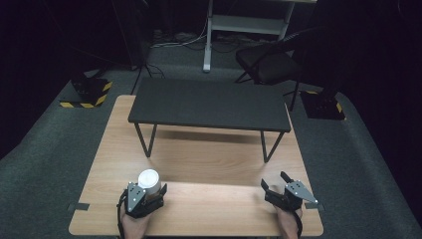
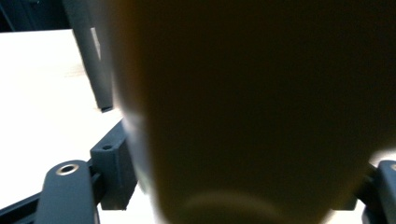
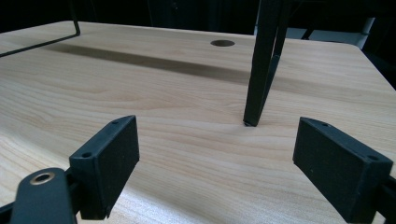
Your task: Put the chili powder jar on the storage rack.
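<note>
A white paper cup (image 1: pixel 149 179) stands on the wooden table (image 1: pixel 209 164) near its front left. My left gripper (image 1: pixel 148 189) is shut on it, one jaw on each side. In the left gripper view the cup (image 2: pixel 252 116) is so close that it looks dark and blurred between the jaws. My right gripper (image 1: pixel 277 185) rests near the front right corner, open, with nothing between its pads (image 3: pixel 109 158). In the right gripper view my right gripper (image 3: pixel 215 149) points at bare wood in front of a black leg (image 3: pixel 261 70).
A low black bench-like riser (image 1: pixel 209 104) on thin metal legs stands across the far half of the table. Another of its legs (image 2: pixel 95 60) stands just beyond the cup. A round hole (image 3: pixel 222 43) is in the tabletop. A dark chair (image 1: pixel 268 64) stands on the carpet beyond.
</note>
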`<state>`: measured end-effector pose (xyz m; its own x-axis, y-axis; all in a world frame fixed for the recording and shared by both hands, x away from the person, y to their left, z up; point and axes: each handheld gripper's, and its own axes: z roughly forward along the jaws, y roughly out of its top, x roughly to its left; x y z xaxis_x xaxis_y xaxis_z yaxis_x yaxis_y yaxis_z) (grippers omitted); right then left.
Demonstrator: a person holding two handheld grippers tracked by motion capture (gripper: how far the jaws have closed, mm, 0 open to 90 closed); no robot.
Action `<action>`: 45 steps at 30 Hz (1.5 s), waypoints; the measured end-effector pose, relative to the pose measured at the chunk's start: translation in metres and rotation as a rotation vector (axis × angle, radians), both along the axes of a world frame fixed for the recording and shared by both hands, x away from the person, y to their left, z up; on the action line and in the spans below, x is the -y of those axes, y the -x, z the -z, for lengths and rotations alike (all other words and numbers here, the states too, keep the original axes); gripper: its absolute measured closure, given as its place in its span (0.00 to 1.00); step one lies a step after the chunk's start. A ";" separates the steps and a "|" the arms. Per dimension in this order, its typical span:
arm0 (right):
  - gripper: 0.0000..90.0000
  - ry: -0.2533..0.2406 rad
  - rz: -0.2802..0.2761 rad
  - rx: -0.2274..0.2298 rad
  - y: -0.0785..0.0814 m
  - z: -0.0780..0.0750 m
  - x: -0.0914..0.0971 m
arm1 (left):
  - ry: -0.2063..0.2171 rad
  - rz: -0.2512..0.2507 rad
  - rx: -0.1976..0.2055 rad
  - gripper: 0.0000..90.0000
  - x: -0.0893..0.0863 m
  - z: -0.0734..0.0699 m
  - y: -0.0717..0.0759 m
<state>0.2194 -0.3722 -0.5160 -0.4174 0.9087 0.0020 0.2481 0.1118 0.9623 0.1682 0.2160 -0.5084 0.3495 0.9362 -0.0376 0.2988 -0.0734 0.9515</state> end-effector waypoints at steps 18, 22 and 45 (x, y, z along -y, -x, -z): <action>0.16 0.000 -0.007 0.000 -0.001 0.000 0.000 | -0.034 -0.022 -0.016 0.34 0.009 -0.006 0.002; 0.16 -0.004 -0.008 0.002 0.000 0.000 0.001 | -0.022 -0.025 -0.029 0.34 0.011 -0.008 0.001; 0.16 0.011 -0.013 -0.011 -0.002 -0.001 0.000 | -0.027 0.071 0.023 0.34 0.014 -0.077 -0.038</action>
<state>0.2217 -0.3718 -0.5147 -0.4290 0.9033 -0.0032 0.2568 0.1254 0.9583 0.2057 0.2017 -0.4313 0.4158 0.9094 -0.0042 0.2702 -0.1192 0.9554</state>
